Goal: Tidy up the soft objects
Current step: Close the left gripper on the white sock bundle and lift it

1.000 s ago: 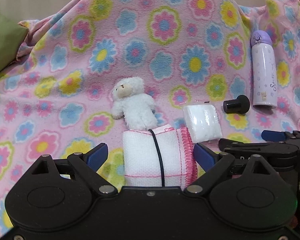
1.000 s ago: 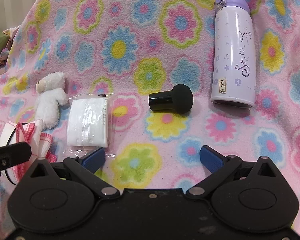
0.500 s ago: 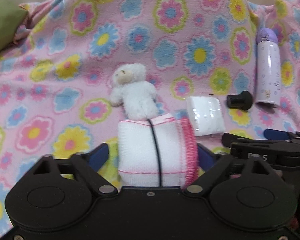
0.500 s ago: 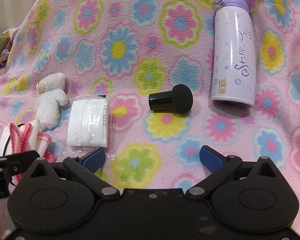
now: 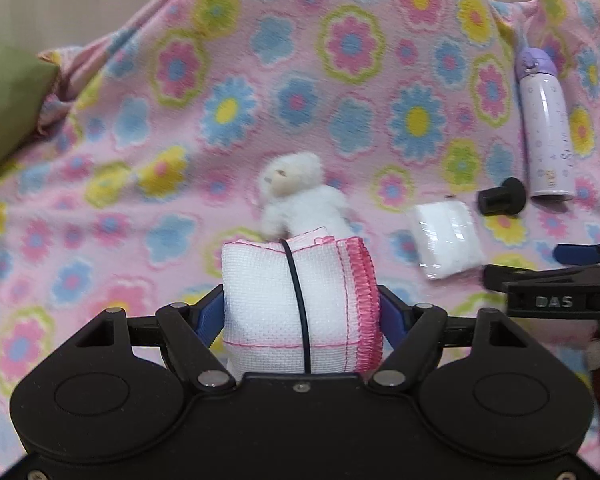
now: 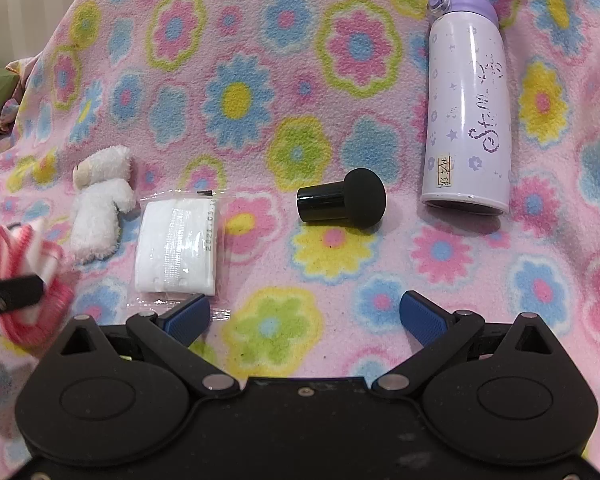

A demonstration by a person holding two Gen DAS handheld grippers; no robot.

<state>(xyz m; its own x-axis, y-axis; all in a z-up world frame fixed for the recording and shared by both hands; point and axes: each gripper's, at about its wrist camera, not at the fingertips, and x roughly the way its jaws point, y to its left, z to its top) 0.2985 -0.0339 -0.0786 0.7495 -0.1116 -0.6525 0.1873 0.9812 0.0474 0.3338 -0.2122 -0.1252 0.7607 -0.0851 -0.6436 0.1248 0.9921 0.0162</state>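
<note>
Since before, our left tool (image 5: 300,312) has lifted the cloth (image 5: 296,304), clamped low in the middle of the frame. It looks soft and light, so we squeeze its sides. Our right tool (image 6: 305,316) hangs apart near the pack (image 6: 176,248).

the left gripper (image 5: 300,312), which a second earlier had its blue fingers (image 5: 210,316) spread on either side of the rolled white cloth (image 5: 296,308), closed in until both pressed its sides. the cloth rose off the flowered blanket (image 5: 300,92), drew nearer the camera and covered the lower part of the white plush bear (image 5: 300,196). in the right wrist view, the cloth (image 6: 28,264) at the left edge sat higher and blurred.
</note>
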